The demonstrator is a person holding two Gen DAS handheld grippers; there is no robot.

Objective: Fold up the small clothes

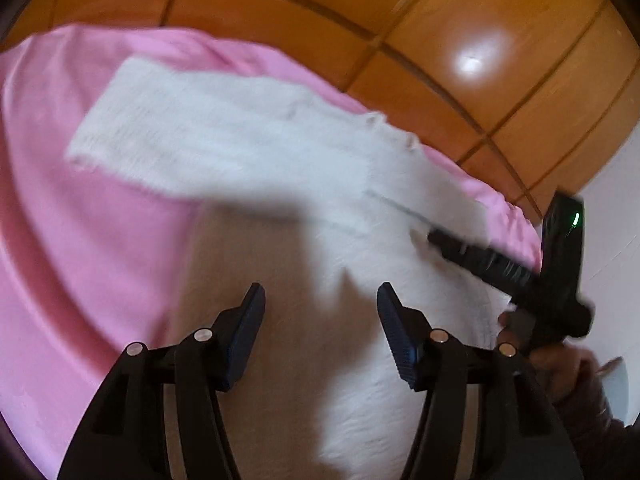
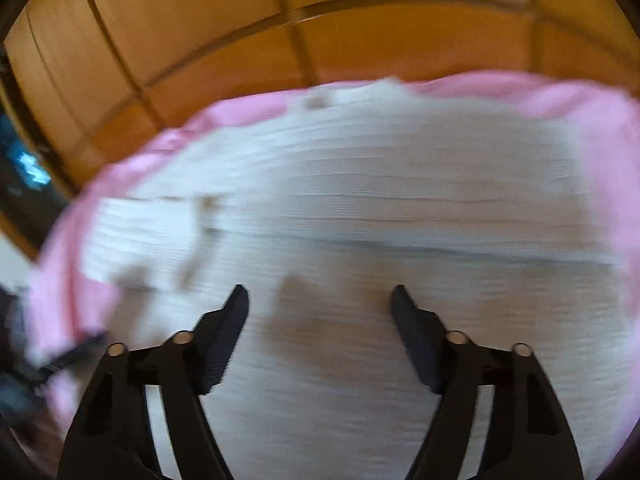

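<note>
one white garment [image 1: 248, 136] lies spread on the pink sheet [image 1: 80, 240], and from what i can see the folding is barely begun. a long white part, maybe a sleeve or a turned-over strip, stretches toward the far left edge of the sheet, and the wider body runs under both my tools toward the near edge. motion blur is heavy in both views, so i cannot tell whether any fold is already laid; i would judge most of the folds are left to do.

my left gripper [image 1: 320, 296] hangs over the white cloth with its jaws well apart and nothing between them. whether the tips touch the fabric i cannot tell.

my right gripper [image 2: 320, 296] is the same in its own view: jaws wide apart, empty, poised over the ribbed white cloth [image 2: 360, 200] near the middle of the pink sheet [image 2: 580, 100]. in the left view the right gripper [image 1: 436, 238] reaches in over the garment's right edge.

beyond the far edge of the sheet is the orange wooden panelling [image 1: 460, 20].
</note>
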